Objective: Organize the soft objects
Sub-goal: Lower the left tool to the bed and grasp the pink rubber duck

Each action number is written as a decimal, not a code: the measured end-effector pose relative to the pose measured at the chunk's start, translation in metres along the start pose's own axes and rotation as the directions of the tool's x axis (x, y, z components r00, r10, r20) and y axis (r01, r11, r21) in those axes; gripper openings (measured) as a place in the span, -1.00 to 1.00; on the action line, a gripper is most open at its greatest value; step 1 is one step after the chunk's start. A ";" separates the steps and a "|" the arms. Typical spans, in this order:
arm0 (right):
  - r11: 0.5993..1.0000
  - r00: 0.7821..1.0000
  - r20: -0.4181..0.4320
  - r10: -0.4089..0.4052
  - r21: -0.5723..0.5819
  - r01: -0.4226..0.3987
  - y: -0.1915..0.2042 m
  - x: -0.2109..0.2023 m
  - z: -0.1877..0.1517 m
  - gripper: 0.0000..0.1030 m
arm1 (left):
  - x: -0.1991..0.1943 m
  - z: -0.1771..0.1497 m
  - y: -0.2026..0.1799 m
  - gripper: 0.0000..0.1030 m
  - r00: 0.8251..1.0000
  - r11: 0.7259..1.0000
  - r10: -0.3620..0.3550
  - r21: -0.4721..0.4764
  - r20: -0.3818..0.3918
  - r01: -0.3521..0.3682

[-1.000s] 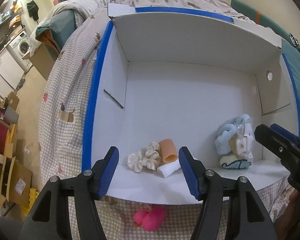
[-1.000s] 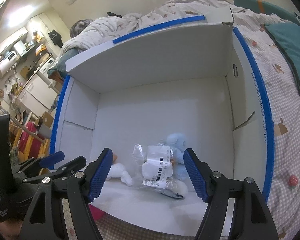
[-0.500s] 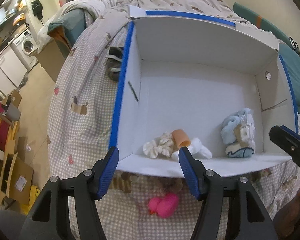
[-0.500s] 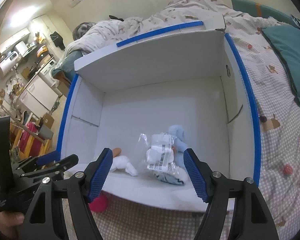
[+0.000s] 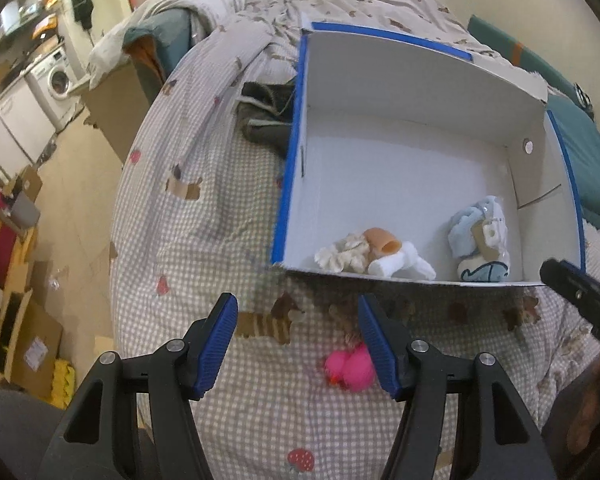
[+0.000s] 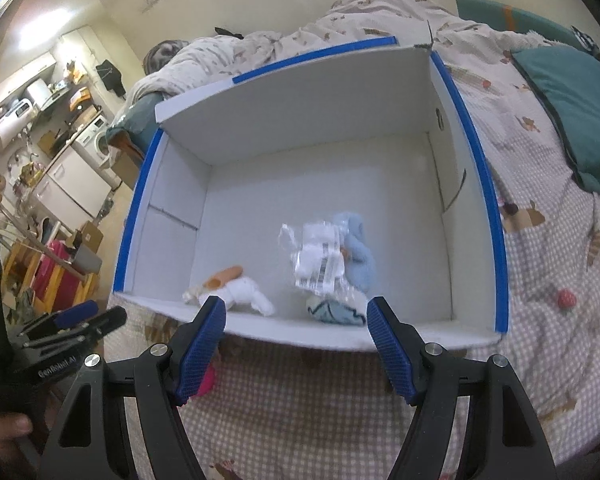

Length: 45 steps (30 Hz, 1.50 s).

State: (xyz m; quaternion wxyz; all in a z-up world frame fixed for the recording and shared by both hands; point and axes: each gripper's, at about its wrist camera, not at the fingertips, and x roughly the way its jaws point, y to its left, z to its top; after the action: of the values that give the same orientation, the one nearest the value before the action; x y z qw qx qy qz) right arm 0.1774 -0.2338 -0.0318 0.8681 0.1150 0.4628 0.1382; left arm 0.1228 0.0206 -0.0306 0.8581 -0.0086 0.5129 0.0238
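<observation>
A white cardboard box [image 5: 412, 168] with blue tape along its rims fills the centre and right of the left wrist view, lying on a bed. Inside it, near the front wall, sit a cream scrunchie [image 5: 342, 251], an orange tube-shaped piece [image 5: 382, 241] and a white rolled cloth [image 5: 404, 265], all touching one another. Further right in the box, apart from that cluster, is a light blue plush item [image 6: 358, 254] wrapped partly in a clear plastic bag with a barcode label [image 6: 320, 262].

The left gripper [image 5: 294, 342] stands wide apart with nothing between its blue pads, low in the frame over the checked bedspread [image 5: 204, 224]. A pink rubber duck [image 5: 350, 368] lies on the bedspread outside the box, just beside the gripper's right pad. The right gripper [image 6: 294, 344] is also spread wide and holds nothing, at the box's front edge.

At upper left a washing machine [image 5: 58, 78] stands in the room; a teal cushion [image 6: 572, 108] lies at upper right.
</observation>
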 end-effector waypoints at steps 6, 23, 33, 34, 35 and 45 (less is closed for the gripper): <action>0.999 0.998 0.043 -0.035 -0.029 0.036 0.009 -0.015 -0.015 0.50 | -0.008 -0.017 0.009 0.15 1.000 1.000 0.010 0.002 0.025 -0.010; 0.998 0.994 -0.104 -0.039 -0.052 0.034 0.029 0.013 -0.054 0.50 | 0.016 -0.032 0.028 0.15 0.992 0.989 -0.093 -0.125 -0.085 0.082; 1.000 0.992 -0.122 -0.027 -0.005 0.026 0.021 0.018 -0.052 0.50 | 0.066 -0.045 -0.032 0.15 0.952 0.984 -0.155 0.046 -0.263 0.173; 1.000 0.992 -0.121 -0.023 0.002 0.024 0.019 0.018 -0.052 0.50 | 0.070 -0.046 -0.034 0.15 0.951 0.984 -0.152 0.050 -0.269 0.171; 1.000 0.993 -0.120 -0.020 0.008 0.021 0.019 0.017 -0.052 0.50 | 0.073 -0.046 -0.035 0.14 0.951 0.984 -0.149 0.050 -0.272 0.168; 1.000 0.992 -0.127 -0.015 0.010 0.016 0.017 0.018 -0.052 0.50 | 0.077 -0.047 -0.048 -0.22 0.961 0.984 -0.133 0.083 -0.241 0.157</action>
State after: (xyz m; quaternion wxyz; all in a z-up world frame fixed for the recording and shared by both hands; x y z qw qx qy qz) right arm 0.1412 -0.2075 -0.0683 0.8372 0.1072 0.5188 0.1359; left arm 0.1201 -0.0264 -0.1209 0.7902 -0.0056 0.6092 -0.0664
